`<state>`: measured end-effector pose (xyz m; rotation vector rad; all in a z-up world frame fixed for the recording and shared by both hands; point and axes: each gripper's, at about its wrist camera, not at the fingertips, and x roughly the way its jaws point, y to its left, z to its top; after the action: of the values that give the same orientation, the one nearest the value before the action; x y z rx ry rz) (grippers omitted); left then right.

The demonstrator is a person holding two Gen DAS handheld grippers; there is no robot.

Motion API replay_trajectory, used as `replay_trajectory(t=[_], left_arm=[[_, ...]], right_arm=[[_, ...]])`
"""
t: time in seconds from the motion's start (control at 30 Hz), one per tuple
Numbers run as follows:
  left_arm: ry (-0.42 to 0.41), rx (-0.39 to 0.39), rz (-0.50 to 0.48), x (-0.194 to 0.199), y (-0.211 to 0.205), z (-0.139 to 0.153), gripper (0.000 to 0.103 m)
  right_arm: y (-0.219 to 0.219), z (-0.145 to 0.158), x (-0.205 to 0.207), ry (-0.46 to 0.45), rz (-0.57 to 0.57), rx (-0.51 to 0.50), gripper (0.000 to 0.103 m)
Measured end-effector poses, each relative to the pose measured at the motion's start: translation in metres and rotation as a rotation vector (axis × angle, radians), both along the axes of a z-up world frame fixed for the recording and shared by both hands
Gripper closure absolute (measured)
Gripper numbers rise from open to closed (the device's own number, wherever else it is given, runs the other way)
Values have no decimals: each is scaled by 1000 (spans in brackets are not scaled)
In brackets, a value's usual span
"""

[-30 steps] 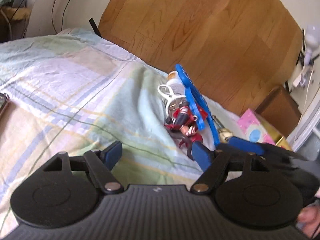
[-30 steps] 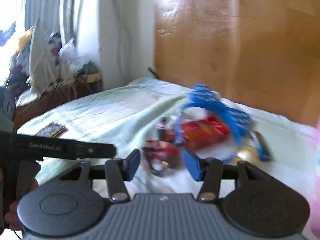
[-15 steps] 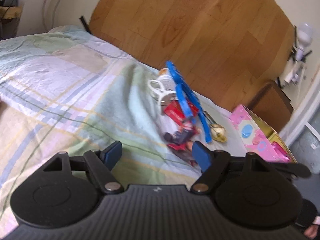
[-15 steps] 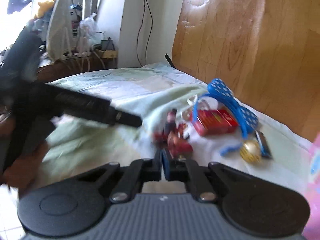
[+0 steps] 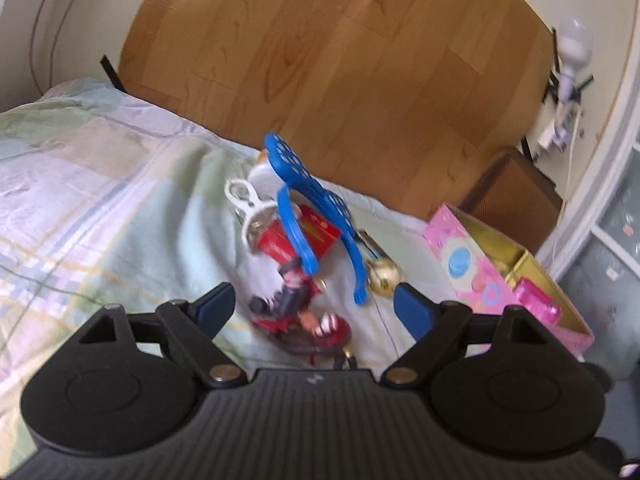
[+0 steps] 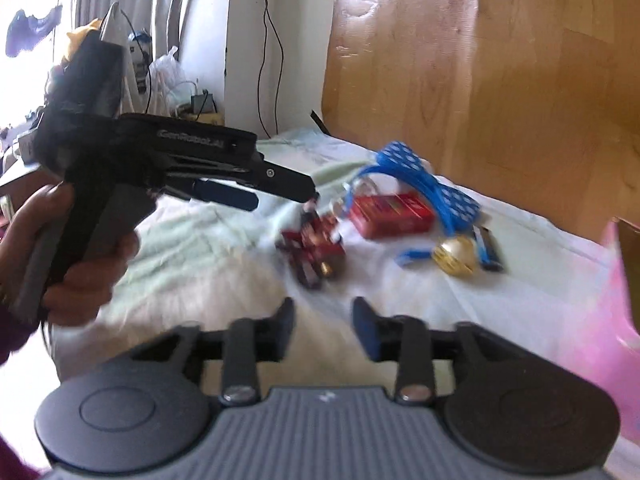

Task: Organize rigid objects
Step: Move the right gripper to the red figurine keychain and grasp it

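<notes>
A pile of small things lies on the bed by the headboard. It holds a red toy figure [image 5: 300, 314] [image 6: 316, 248], a red box [image 5: 304, 236] [image 6: 392, 216], a blue dotted bow headband [image 5: 308, 188] [image 6: 424, 176], a gold ball [image 5: 384, 274] [image 6: 456, 256] and a white clip [image 5: 248, 204]. My left gripper [image 5: 314, 306] [image 6: 280, 192] hovers just over the figure. Its jaws are opening, and the figure shows between them untouched. My right gripper [image 6: 325, 320] hangs back from the pile, jaws opening with nothing between them.
An open pink box [image 5: 500, 276] [image 6: 624, 300] with a gold inside stands on the bed right of the pile. A small dark blue item [image 6: 488, 250] lies by the gold ball. The wooden headboard [image 5: 360, 80] rises behind. A hand [image 6: 80, 264] holds the left gripper's handle.
My right gripper shut completely half a second ago and now stands apart again. The left jaws have spread wider. The left view has swung right, bringing the pink box in.
</notes>
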<state>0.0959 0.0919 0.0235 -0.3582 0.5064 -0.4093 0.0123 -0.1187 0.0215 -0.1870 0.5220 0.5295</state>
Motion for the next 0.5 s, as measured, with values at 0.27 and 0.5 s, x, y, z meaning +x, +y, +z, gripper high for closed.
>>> replay_trajectory(t=[0.27,0.5], left_arm=[[31,-7,70,-14,26,-4,15],[28,9,-71,-14,-8,1,15]], right_arm=[[54,-8,39,-17,52,-56,86],[20,-1,4,-12,63,-73,100]])
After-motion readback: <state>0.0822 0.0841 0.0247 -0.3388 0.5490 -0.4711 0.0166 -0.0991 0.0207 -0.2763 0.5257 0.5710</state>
